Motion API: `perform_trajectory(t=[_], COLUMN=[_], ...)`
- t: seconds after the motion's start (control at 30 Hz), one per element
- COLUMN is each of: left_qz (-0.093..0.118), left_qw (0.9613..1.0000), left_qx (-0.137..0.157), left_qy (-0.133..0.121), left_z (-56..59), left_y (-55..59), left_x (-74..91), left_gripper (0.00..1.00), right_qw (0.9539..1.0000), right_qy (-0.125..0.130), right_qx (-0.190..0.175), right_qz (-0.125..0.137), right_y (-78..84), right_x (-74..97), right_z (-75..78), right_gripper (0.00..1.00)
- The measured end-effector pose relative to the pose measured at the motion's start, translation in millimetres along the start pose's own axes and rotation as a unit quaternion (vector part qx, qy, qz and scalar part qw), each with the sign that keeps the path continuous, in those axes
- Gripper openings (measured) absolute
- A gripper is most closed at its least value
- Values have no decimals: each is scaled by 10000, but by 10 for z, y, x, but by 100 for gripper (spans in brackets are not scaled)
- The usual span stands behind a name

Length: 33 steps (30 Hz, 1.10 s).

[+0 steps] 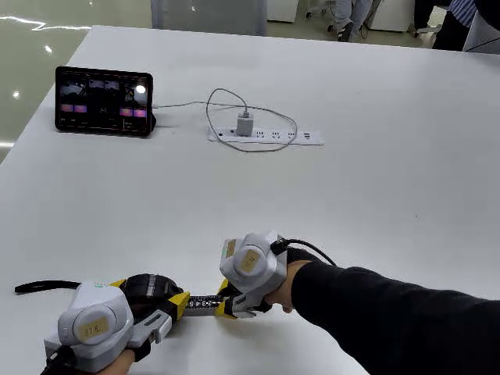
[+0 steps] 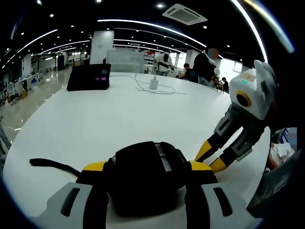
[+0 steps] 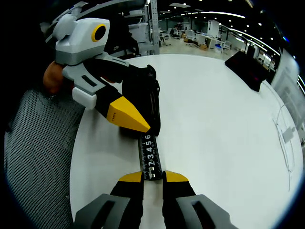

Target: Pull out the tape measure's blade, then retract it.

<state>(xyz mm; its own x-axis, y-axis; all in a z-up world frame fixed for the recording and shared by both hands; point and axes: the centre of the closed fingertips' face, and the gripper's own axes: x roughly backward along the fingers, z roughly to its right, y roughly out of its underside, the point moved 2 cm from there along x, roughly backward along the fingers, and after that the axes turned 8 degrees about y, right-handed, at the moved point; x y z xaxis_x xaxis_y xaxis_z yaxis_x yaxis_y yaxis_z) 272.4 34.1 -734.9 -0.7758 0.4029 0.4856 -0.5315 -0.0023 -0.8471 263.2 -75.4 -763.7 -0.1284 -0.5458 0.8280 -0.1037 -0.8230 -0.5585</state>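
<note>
Left gripper: closed around black tape measure case
Right gripper: clamped on blade tip, case just ahead

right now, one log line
left gripper: shut on black tape measure case | right gripper: shut on numbered blade | stage: partly out

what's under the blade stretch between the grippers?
Bare white table under the blade. Its tip is covered by the right gripper; its other end enters the tape measure in the left gripper.
</note>
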Motion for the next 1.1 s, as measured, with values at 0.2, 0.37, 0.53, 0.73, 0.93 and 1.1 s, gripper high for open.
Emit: perform_trajectory(t=[0.2,0.37,0.53,0.73,0.93,1.1], left_qz=[2,5,3,7,8,7], left_qw=[10000,10000,10000,10000,10000,10000], left_qx=[-4,4,10,19,32,42], left_qy=[-4,-2,1,4,7,12], left_z=[0,5,3,-3,-8,-6], left_y=[2,0,0,1,3,3], left_x=[-1,3,4,3,2,2], left_gripper=[61,61,61,61,61,61], right_qw=[10000,10000,9999,9999,9998,9997], right_qy=[9,5,-12,-39,-60,-82], right_qx=[-21,-29,-9,-12,-26,-24], right_qz=[62,91,118,148,186,232], right_y=[-30,-60,-91,-117,-153,-176], right_x=[-21,-38,-49,-76,-110,-123], right_z=[-6,-11,-22,-25,-25,-29], right_gripper=[11,11,11,11,11,11])
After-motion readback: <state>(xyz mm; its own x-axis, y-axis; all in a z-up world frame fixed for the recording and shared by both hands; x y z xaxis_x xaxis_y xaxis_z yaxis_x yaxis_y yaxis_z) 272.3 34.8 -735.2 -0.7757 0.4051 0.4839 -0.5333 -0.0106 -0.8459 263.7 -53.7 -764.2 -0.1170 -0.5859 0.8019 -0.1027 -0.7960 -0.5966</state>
